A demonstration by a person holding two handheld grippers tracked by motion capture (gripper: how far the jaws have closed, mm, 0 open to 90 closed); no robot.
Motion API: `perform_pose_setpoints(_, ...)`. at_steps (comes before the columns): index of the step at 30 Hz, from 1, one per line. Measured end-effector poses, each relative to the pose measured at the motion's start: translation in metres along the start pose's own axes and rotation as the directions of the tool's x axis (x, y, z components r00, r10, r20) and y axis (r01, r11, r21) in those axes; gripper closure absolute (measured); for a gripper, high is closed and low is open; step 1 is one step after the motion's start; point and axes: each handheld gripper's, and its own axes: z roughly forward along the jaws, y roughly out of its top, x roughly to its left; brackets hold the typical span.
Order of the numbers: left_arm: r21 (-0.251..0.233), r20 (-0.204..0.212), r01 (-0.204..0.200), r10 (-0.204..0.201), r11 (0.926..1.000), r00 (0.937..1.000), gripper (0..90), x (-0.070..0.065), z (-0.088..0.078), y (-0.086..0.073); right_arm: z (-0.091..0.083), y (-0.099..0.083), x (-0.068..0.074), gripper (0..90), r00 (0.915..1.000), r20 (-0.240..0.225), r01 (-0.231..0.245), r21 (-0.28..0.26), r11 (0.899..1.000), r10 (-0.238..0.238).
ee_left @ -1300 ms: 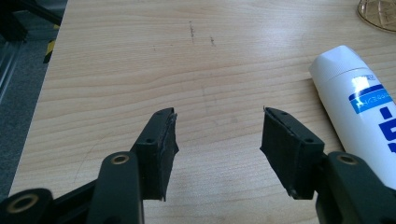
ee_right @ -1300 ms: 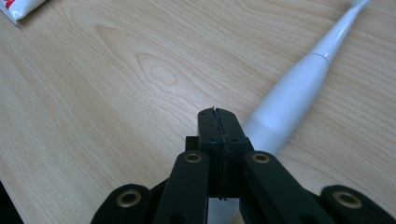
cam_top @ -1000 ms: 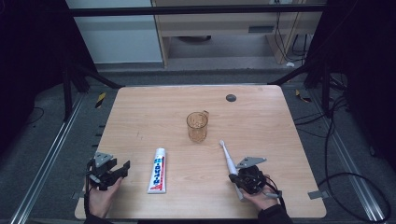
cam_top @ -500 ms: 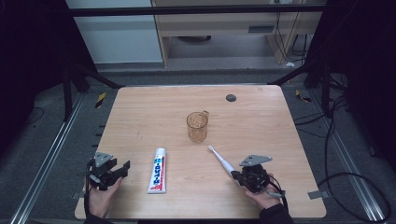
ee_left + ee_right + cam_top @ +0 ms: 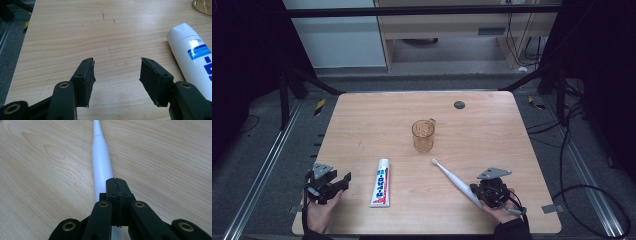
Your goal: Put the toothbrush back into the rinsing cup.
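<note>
- On the white toothpaste tube [image 5: 380,182] I see blue and red print running along its length, but from the high view I can't make out a word.
- In my left gripper view the tube [image 5: 193,60] shows a blue band with white lettering, too blurred and cropped for me to read.

One toothbrush [image 5: 453,181], at five o'clock. One toothpaste tube [image 5: 381,182], at seven o'clock. One amber cup [image 5: 423,135], at centre. One dark disc [image 5: 459,105], at one o'clock. Two grippers: left [image 5: 343,179], right [image 5: 475,191].
</note>
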Motion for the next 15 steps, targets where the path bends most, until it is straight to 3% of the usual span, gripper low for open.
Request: perform_pose_setpoints(15,0.004,-0.002,-0.004,0.004,1.0000,1.0000,43.4,0.0000,0.0021,-0.0001,-0.0029,0.0026,-0.0035,90.0,0.9994,0.023,-0.026,-0.012,1.000,0.026)
